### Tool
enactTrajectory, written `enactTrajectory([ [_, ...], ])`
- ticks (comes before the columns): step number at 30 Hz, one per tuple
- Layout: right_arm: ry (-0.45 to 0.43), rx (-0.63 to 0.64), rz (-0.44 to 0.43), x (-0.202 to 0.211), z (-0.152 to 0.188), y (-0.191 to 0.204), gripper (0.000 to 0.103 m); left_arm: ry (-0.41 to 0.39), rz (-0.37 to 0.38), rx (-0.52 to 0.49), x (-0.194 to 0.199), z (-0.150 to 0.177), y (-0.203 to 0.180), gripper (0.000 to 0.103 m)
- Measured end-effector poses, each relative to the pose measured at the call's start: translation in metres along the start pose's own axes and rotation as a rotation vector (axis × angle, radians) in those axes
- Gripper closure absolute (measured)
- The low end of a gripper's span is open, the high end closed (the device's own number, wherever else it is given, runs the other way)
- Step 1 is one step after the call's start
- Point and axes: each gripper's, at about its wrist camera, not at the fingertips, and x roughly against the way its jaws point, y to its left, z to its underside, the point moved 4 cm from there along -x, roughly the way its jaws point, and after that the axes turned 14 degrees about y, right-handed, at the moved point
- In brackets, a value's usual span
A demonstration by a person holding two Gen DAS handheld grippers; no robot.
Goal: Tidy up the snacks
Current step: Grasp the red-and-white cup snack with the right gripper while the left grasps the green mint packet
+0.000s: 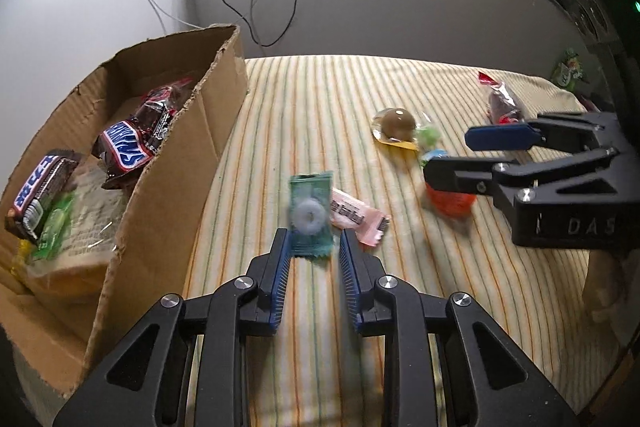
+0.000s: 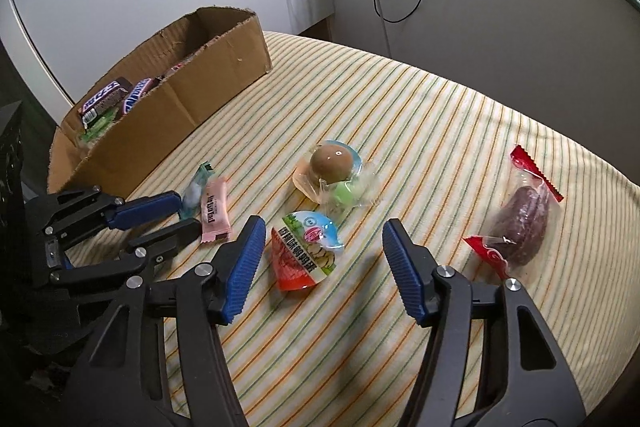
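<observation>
Snacks lie loose on the striped bedcover point(image 2: 400, 131) beside the brown cardboard box point(image 1: 168, 163). Left tool point(image 1: 314, 241) is clamped narrow on a light, crinkly green-wrapped ring candy point(image 1: 310, 215), held by its lower edge. Right tool point(image 2: 324, 263) stands half-wide, empty, straddling the stiff, slippery red-lidded egg cup point(image 2: 306, 253).

Green-and-orange striped cloth point(image 2: 440, 131), brown cardboard box point(image 2: 224, 67), pink candy wrapper point(image 2: 214, 215).

Two close, downward views; shared striped cloth point(image 1: 320, 99)

Snack bars point(image 1: 124, 147) in box point(image 1: 176, 187), left of loose snacks point(image 2: 308, 251).
</observation>
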Motion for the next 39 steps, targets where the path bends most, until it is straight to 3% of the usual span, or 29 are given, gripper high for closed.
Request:
enactTrajectory([
  [17,0.004,0.028,0.037,-0.014,-0.009,0.001,0.040,-0.016,0.060,0.019,0.002,-0.008,0.005,0.078],
  [22,0.000,0.025,0.045,-0.014,-0.007,0.000,0.052,-0.007,0.072,0.015,-0.001,-0.012,0.003,0.078],
  [26,-0.003,0.026,0.051,-0.012,-0.005,-0.002,0.070,-0.007,0.067,0.012,-0.004,-0.014,0.002,0.081],
  [39,-0.017,-0.002,0.042,-0.001,0.002,-0.006,0.072,-0.053,0.098,0.007,0.016,-0.004,0.004,0.081],
])
